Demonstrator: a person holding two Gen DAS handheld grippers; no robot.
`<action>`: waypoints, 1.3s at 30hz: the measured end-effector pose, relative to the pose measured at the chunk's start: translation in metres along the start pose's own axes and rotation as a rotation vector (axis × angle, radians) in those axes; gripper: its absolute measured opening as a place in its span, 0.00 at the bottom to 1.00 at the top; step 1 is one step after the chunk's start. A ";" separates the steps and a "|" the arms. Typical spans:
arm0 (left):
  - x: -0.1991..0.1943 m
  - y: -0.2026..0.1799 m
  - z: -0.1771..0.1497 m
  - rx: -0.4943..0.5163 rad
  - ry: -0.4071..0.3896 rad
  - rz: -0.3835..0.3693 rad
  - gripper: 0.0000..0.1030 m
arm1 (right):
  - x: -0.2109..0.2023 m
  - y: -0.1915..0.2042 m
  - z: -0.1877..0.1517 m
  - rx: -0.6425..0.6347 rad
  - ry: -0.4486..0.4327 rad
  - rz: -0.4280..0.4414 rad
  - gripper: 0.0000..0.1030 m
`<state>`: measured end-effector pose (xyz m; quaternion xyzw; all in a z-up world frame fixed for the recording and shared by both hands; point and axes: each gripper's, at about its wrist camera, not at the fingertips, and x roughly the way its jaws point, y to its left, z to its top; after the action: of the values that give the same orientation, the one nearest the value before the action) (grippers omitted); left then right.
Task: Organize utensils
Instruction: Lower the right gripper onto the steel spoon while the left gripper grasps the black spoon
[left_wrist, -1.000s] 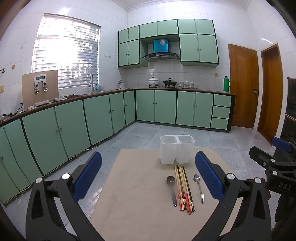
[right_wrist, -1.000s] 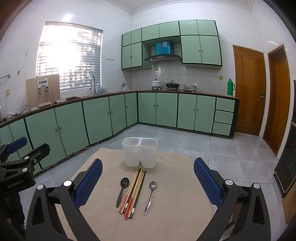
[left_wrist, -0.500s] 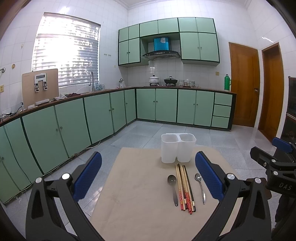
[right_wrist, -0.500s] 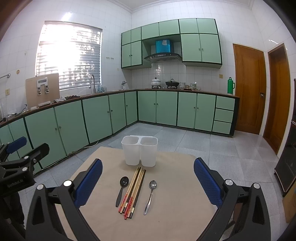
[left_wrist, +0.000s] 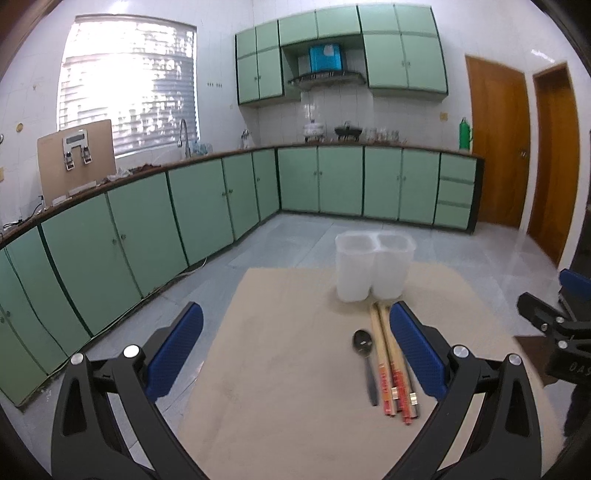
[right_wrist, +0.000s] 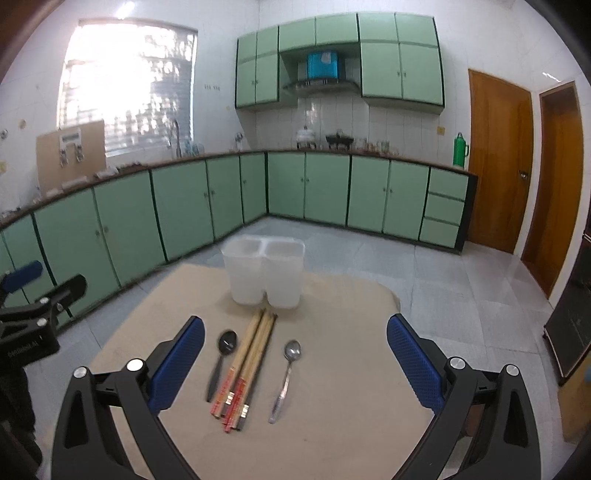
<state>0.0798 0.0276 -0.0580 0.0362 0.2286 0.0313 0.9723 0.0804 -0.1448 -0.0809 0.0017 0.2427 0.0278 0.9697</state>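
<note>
Little lettering could be read. The right gripper, seen at the right edge of the left wrist view, bore white letters "DAS", cut off. Print on the left gripper and the chopsticks was too blurred

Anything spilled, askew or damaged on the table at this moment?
Nothing stands out. The holder stands upright, its two compartments look empty; the two spoons and the chopsticks lie neatly side by side on the mat. Both grippers are open.

Left gripper and right gripper are both held level above the surface, side by side, jaws spread wide with blue pads gripping nothing.
</note>
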 end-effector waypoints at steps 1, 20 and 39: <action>0.015 0.000 -0.003 0.006 0.026 0.007 0.95 | 0.013 -0.001 -0.003 0.003 0.027 0.001 0.94; 0.165 -0.015 -0.047 0.056 0.312 0.013 0.95 | 0.219 -0.011 -0.054 0.081 0.408 0.026 0.61; 0.211 -0.063 -0.061 0.091 0.408 -0.099 0.95 | 0.223 -0.023 -0.060 0.114 0.441 0.066 0.27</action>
<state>0.2434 -0.0149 -0.2110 0.0616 0.4234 -0.0204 0.9036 0.2502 -0.1564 -0.2395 0.0581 0.4497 0.0454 0.8901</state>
